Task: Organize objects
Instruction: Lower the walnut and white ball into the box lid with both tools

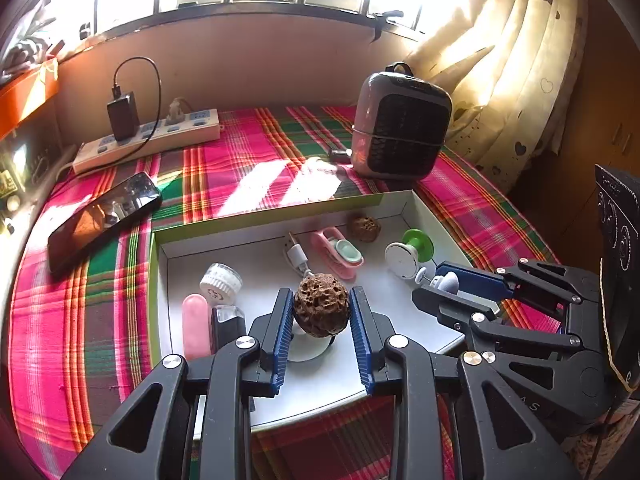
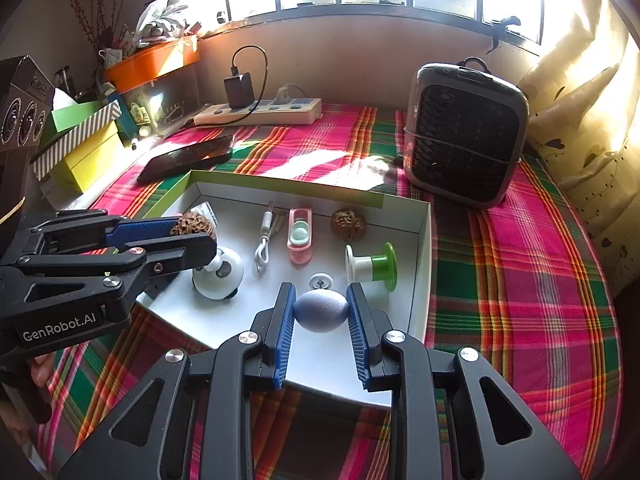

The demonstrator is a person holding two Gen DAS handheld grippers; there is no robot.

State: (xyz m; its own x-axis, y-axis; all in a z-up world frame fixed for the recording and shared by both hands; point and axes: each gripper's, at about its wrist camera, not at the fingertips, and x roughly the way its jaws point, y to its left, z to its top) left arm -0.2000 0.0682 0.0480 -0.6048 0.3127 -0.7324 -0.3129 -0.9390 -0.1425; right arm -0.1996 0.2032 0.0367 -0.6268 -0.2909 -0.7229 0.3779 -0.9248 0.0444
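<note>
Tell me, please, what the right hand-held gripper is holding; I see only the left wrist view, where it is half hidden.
Observer: A smooth blue-grey egg-shaped object, clamped between the right hand-held gripper's blue pads.
Operator: What lies beneath my wrinkled brown walnut?
Observer: A white round plastic gadget, on the floor of the white cardboard box.
Operator: Anything beyond the table's left edge?
Observer: A yellow-green box with a striped lid.
</note>
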